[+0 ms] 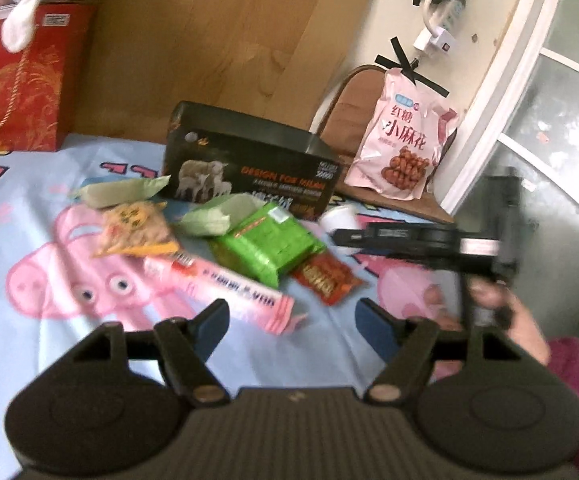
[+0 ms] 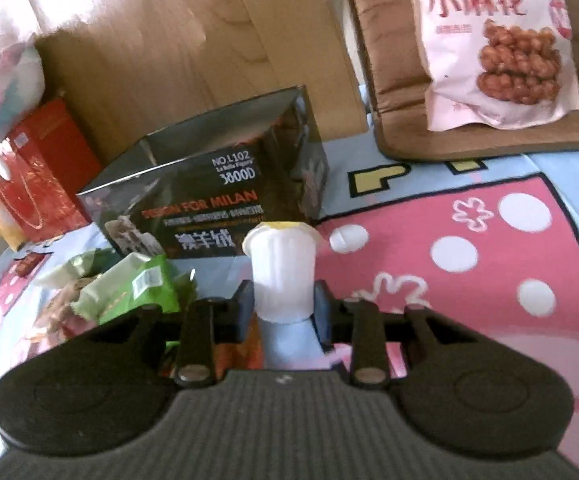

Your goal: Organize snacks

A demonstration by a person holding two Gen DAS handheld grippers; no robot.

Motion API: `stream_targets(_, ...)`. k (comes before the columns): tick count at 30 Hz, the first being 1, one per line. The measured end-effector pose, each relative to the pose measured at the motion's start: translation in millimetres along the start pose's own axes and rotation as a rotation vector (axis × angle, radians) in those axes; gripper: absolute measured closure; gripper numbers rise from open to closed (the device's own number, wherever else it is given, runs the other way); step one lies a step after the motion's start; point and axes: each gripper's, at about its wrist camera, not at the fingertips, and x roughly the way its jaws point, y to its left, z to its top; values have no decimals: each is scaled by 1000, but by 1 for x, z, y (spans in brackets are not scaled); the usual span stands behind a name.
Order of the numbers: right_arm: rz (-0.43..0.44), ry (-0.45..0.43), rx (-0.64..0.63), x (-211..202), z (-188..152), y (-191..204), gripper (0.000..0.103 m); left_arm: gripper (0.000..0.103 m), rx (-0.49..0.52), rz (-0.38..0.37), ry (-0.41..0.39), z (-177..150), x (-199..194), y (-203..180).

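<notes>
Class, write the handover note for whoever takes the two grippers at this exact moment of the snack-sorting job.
Right gripper: jaws shut on the small white cup, held near the open black box.
Left gripper: jaws open, empty, above the pink packet.
On the sheet, unsorted: green packet, red packet, orange-print bag, two pale green packets.
The big pink bag sits on the chair.
No snack is visible in the box; its floor is hidden.
Left: cup and all loose packets.
</notes>
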Motion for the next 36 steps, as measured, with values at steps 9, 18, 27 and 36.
stream_targets(9,273,43,-328,-90,-60,50,68,32,-109,16,18,-25,-29,41)
stream_targets(18,411,115,-630,-83,-110,110,66,32,-118,32,6,-31,-47,48)
stream_targets(27,347,77,-560,-105,-128,92,53,36,-4,-45,73,-31,-24,23)
stream_targets(36,324,51,-516,-98,-127,101,77,64,-10,-74,121,-36,-5,21)
